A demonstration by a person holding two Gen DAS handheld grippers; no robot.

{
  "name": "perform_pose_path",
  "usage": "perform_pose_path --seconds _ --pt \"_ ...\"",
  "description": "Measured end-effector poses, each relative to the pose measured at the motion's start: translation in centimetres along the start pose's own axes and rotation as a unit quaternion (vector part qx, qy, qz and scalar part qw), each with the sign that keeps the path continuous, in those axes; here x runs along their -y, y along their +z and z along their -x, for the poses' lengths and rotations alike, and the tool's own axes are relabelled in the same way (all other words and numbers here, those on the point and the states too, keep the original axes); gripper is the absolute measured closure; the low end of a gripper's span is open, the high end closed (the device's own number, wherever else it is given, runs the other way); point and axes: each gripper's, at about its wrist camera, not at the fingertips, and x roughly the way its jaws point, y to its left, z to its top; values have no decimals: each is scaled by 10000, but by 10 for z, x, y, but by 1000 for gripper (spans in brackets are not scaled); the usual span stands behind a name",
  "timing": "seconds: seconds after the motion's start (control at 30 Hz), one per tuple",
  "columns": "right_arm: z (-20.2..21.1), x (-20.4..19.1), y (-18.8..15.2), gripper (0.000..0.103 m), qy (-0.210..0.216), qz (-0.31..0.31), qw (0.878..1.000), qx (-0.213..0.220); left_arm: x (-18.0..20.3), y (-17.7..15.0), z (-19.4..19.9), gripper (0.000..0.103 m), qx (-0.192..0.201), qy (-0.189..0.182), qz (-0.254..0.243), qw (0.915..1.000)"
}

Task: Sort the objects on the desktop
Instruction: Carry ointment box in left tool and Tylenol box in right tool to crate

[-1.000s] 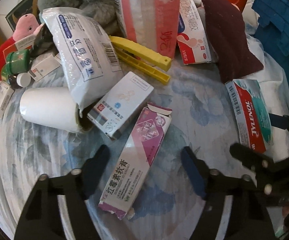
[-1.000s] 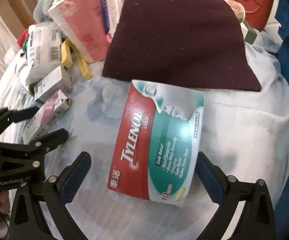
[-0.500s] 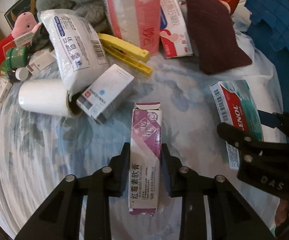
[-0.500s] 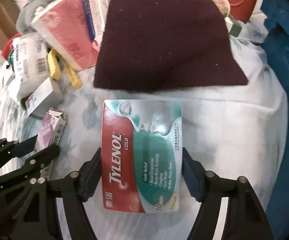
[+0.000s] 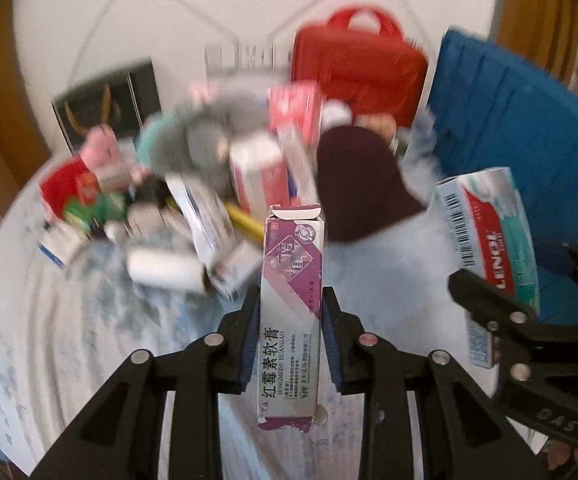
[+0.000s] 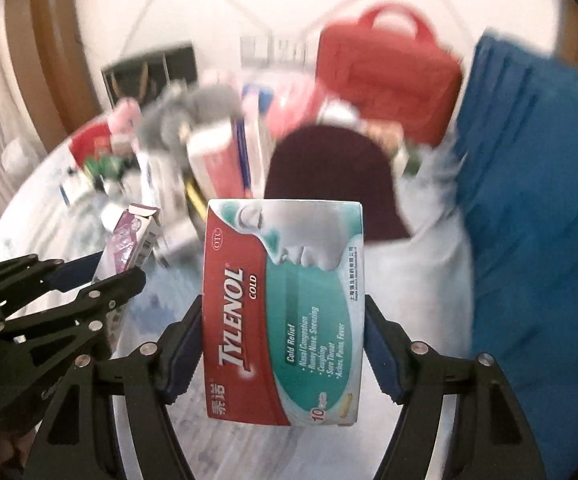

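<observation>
My left gripper [image 5: 291, 320] pinches the purple ointment box [image 5: 291, 300]; my right gripper [image 6: 283, 344] clamps the Tylenol box [image 6: 285, 312], both above the desk [image 5: 69, 340].

Purple ointment box [image 5: 291, 304]; Tylenol box [image 6: 283, 312]

blur: the pile [image 5: 209, 168] behind my held boxes is smeared, labels unreadable | hidden: my left gripper [image 6: 101, 276] covers the lower purple box [image 6: 129, 236]; right finger [image 5: 485, 292] hides part of the Tylenol box [image 5: 489, 240] | cut off: blue crate [image 6: 537, 200] runs past the frame's right edge
</observation>
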Motion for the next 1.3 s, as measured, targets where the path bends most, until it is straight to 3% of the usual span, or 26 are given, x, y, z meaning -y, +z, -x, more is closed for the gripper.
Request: perform_pose_path --seconds 0.23,0.4,0.57,0.67,0.9,1.13,1.3 --pt "110 12 26 31 -441 -18 9908 1281 26 25 75 75 1003 51 -204 9947" --pt "175 27 26 31 -825 -28 9760 2014 59 39 109 75 1474 -202 -356 9882" --pt "229 60 23 31 -1203 -189 9623 2433 112 56 136 75 1791 -627 -631 9798" --pt "254 94 17 30 -1690 -419 9491 2626 149 63 152 75 1979 -879 -797 9730" --pt "274 198 -11 30 -2655 -1017 9295 2348 261 75 173 75 2051 -1373 -1356 9595" --pt "269 271 -33 30 -3088 -1137 9250 1900 354 77 148 75 1510 -1581 -1703 9608" --pt "253 297 -39 30 -3258 -1025 9257 1628 381 72 131 75 1277 -1536 -1809 9630"
